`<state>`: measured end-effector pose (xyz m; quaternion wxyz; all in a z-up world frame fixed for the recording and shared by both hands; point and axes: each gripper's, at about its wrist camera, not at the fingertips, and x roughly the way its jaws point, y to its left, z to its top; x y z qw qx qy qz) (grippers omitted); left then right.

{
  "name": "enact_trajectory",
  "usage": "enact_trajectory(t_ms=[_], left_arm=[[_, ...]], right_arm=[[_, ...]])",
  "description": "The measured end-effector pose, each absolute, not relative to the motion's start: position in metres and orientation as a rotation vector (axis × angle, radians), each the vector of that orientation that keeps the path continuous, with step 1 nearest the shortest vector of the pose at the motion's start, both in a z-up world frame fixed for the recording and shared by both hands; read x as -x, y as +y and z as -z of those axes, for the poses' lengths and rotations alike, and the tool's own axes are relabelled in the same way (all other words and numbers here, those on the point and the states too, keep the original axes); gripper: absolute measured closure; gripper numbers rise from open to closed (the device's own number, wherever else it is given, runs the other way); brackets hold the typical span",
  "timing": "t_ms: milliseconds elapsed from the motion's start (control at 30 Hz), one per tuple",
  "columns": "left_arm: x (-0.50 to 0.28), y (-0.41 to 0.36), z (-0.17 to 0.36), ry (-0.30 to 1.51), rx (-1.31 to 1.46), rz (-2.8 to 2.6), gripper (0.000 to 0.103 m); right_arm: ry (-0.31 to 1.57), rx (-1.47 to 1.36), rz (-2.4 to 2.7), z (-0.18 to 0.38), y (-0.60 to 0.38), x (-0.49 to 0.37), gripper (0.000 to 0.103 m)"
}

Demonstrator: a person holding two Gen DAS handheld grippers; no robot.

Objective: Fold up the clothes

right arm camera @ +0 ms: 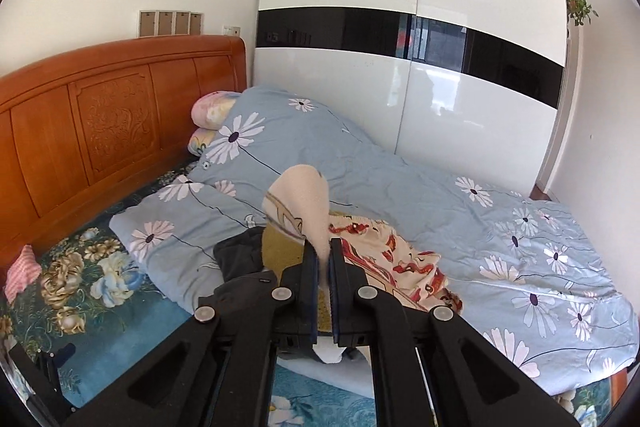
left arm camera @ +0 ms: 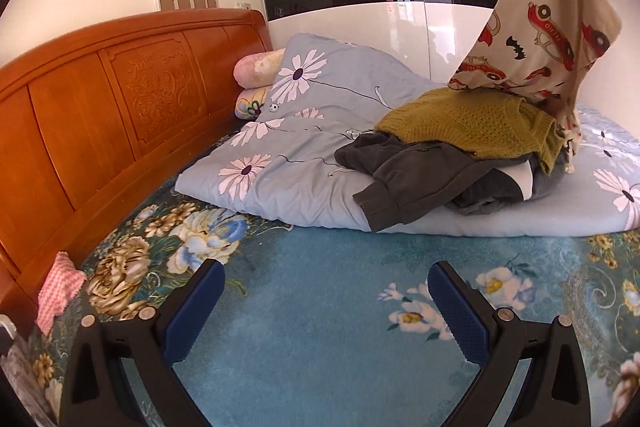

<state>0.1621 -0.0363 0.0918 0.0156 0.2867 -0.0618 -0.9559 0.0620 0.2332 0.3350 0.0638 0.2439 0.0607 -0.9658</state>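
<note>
Bed with floral quilt (left arm camera: 320, 131). Right gripper (right arm camera: 324, 259) clenched on car-print garment (left arm camera: 544, 23), lifted off pile; left gripper (left arm camera: 326, 303) spread, idle. Soft, light, limp; best pinched at hem corners.

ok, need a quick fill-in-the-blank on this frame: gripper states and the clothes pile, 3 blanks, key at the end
1. The right gripper is shut on the cream garment printed with red ____.
2. The left gripper hovers over the teal floral bedsheet with its jaws ____.
3. In the pile, the mustard knit sweater lies on top of a dark ____ garment.

Missing words: cars; open; grey
</note>
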Motion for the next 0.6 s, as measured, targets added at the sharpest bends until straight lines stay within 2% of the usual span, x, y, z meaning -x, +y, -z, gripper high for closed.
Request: enact_trajectory(t_ms=[200, 333, 467, 600], left_arm=[[-0.197, -0.042, -0.107, -0.012, -0.970, 3.026, 0.000], [-0.206, -0.039, -0.109, 0.154, -1.063, 3.061, 0.000], [-0.205, -0.025, -0.100, 0.309, -1.220, 3.075, 0.000], [-0.205, -0.004, -0.084, 0.403, -1.395, 3.071, 0.000]], right_arm=[[0.305, -0.654, 2.825, -0.367, 0.239, -0.165, 0.099], [0.431, -0.757, 2.779, -0.342, 0.257, -0.235, 0.099], [0.471, -1.051, 2.734, -0.272, 0.290, -0.286, 0.099], [0.356, -1.390, 2.732, -0.185, 0.341, -0.314, 0.099]])
